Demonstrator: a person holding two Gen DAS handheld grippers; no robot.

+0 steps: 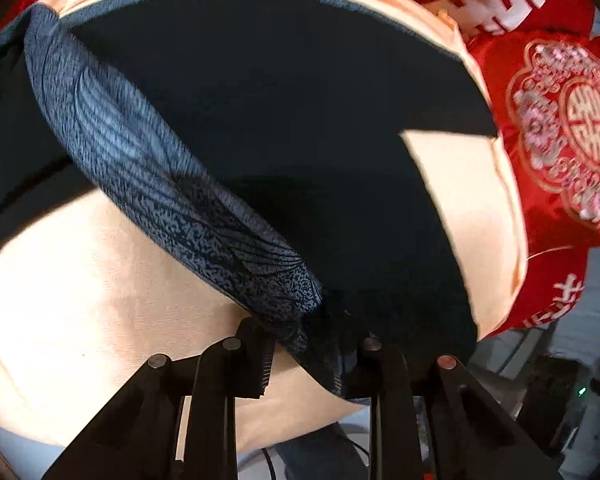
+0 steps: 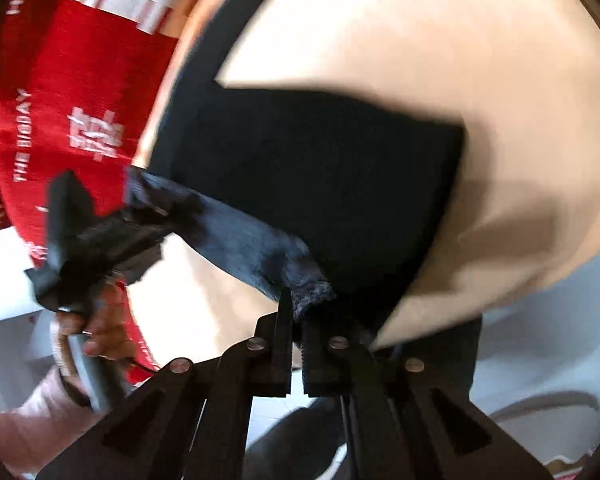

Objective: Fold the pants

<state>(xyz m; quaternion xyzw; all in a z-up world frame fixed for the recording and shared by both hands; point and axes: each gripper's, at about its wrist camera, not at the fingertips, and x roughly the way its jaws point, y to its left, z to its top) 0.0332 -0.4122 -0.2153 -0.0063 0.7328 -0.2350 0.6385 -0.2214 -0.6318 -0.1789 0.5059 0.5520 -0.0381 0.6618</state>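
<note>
Dark navy pants lie spread on a peach cover. Their ribbed blue-grey waistband is lifted and runs slanting down to my left gripper, which is shut on one end of it. In the right wrist view the same pants lie flat, and the waistband stretches between both grippers. My right gripper is shut on the near waistband corner. The left gripper, held by a hand, pinches the far end. The fabric hides both gripper's pads.
A red cloth with white characters borders the peach cover on the far side. The cover's edge drops off close to the grippers, with pale floor and dark clutter below.
</note>
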